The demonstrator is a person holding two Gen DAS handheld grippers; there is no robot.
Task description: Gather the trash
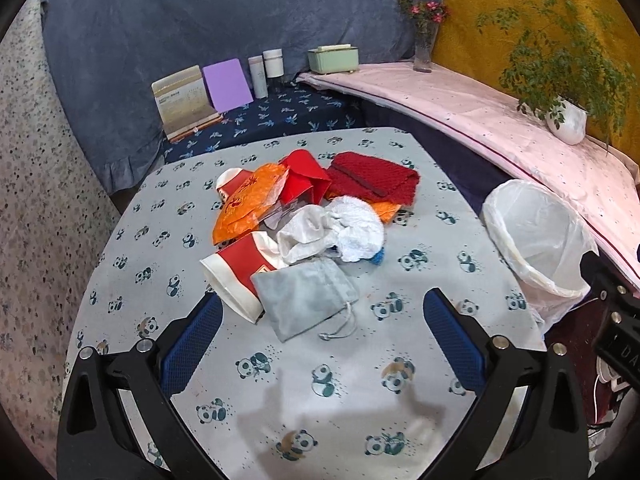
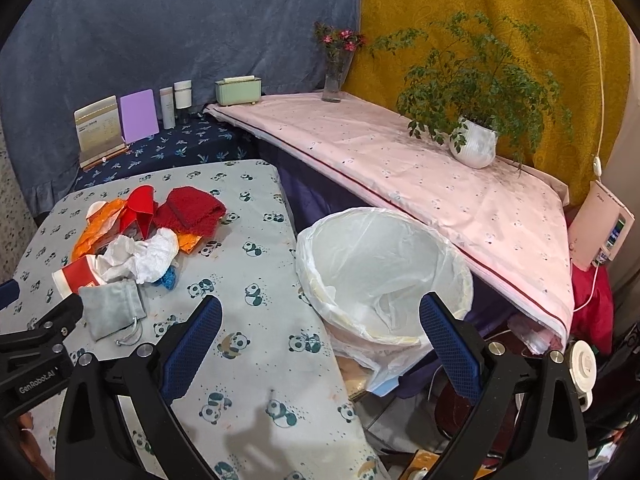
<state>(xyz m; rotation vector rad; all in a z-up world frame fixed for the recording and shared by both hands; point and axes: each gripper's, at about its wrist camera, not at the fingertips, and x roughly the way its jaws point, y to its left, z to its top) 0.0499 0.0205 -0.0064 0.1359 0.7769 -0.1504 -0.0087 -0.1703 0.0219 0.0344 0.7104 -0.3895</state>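
A pile of trash lies on the panda-print table (image 1: 280, 380): a red and white paper cup (image 1: 234, 276), crumpled white paper (image 1: 336, 232), an orange wrapper (image 1: 244, 206), red card (image 1: 306, 180), a red knitted cloth (image 1: 374, 178) and a grey drawstring pouch (image 1: 306, 300). My left gripper (image 1: 322, 330) is open and empty, just short of the pouch. A white-lined bin (image 2: 380, 276) stands off the table's right edge. My right gripper (image 2: 320, 334) is open and empty over the bin's near rim. The pile also shows in the right wrist view (image 2: 136, 240).
A pink-covered shelf (image 2: 400, 168) runs behind the bin with a potted plant (image 2: 474, 144) and a flower vase (image 2: 334, 80). A green box (image 1: 334, 58), bottles (image 1: 266, 68), a purple card (image 1: 226, 84) and a booklet (image 1: 182, 100) stand at the back.
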